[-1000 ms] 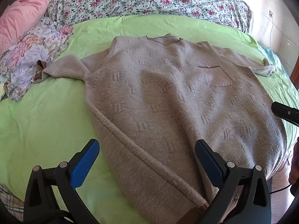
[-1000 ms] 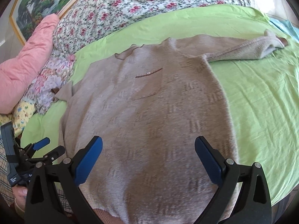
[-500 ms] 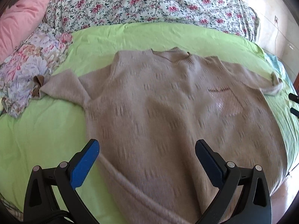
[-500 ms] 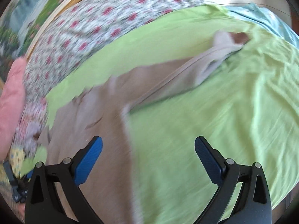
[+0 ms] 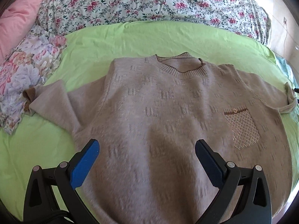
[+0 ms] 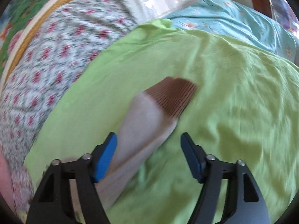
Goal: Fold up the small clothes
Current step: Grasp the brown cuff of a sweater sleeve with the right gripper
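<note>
A beige knitted sweater (image 5: 168, 123) is lying face up and spread flat on the green sheet (image 5: 130, 43) of a bed, collar pointing toward the flowered pillows (image 5: 149, 1) at the head edge, one sleeve reaching toward the left edge and the other toward the right edge. Nothing is folded yet.

The left gripper (image 5: 147, 147) is hovering over the lower middle of the sweater with its jaws spread wide and nothing between them. The right gripper (image 6: 148, 140) is hanging over the right sleeve (image 6: 147, 121), just behind its brown ribbed cuff (image 6: 173, 97), near the right edge of the sheet where a blue cloth (image 6: 233, 18) is showing. Its jaws are standing partly apart, straddling the sleeve without pinching it, so it is holding nothing.

The right view is smeared, so the exact height over the sleeve is hard to judge. The likely risk is the jaws closing on the loose green sheet along with the sleeve, dragging the bedding into the fold. A pinch taken only at the fuzzy surface could also be slipping off as the sleeve is carried across. Pulling on one sleeve alone may be skewing the body, since the left gripper is pinning nothing down.
</note>
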`<action>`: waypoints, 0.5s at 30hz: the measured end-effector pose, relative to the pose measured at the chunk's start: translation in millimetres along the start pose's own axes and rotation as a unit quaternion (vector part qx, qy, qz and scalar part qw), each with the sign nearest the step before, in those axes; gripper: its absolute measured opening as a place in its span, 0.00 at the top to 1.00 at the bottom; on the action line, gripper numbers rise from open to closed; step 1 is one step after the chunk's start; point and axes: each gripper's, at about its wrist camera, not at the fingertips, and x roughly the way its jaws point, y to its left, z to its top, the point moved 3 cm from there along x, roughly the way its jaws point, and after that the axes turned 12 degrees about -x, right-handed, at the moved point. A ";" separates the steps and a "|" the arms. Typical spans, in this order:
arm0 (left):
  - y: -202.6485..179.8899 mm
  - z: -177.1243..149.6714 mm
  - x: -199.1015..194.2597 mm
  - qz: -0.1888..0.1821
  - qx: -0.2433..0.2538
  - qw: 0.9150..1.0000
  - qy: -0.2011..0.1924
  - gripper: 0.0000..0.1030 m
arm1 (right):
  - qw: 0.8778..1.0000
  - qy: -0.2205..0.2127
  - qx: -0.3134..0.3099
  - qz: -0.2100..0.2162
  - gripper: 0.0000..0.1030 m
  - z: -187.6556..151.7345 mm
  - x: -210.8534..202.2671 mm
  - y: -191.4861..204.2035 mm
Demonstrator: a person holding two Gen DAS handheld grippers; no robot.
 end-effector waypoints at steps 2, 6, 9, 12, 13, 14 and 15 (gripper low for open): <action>-3.0 0.8 6.6 0.000 0.001 1.000 0.005 0.01 | 1.000 0.016 0.014 -0.002 0.51 5.7 16.9 -11.8; -8.9 -2.0 20.5 -0.003 0.004 1.000 0.020 0.01 | 1.000 0.025 0.012 -0.012 0.90 11.9 30.1 -15.0; -8.1 -3.7 21.5 -0.007 0.004 1.000 0.022 0.01 | 1.000 -0.011 -0.009 0.010 0.93 13.8 7.4 5.1; -4.0 -5.3 20.6 -0.024 -0.009 0.999 0.026 0.01 | 0.996 -0.040 -0.050 0.055 0.93 10.2 -22.6 47.7; -2.6 -6.4 20.1 -0.029 -0.012 0.999 0.029 0.01 | 0.994 -0.044 -0.062 0.075 0.93 6.9 -31.7 65.4; -1.3 -7.4 19.6 -0.035 -0.016 0.999 0.032 0.01 | 0.991 -0.045 -0.077 0.100 0.93 1.7 -40.4 86.4; 0.8 -9.2 18.4 -0.045 -0.022 0.998 0.036 0.01 | 0.987 -0.043 -0.090 0.123 0.93 -4.5 -47.1 108.0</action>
